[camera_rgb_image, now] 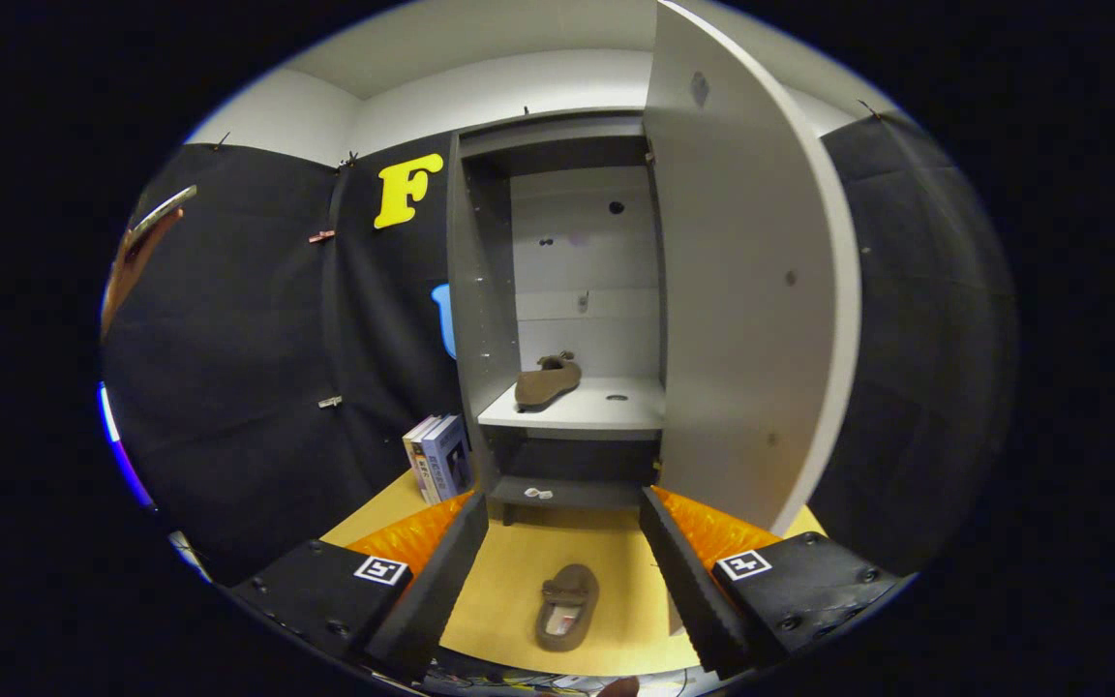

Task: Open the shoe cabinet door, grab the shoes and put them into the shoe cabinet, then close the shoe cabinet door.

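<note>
Shoe cabinet (480, 290) stands at the centre of the frame, its door (751, 290) swung wide to the right. One brown shoe (546, 379) already lies on the middle shelf (606, 407). The second shoe (567, 606) rests on the yellow floor (519, 581) at lower centre, between the fingers of the gripper (562, 581), which are spread wide and hold nothing. Books (439, 457) lean beside the cabinet's left wall. I'd say a shallow pinch on that soft shoe could slip during the lift.
</note>
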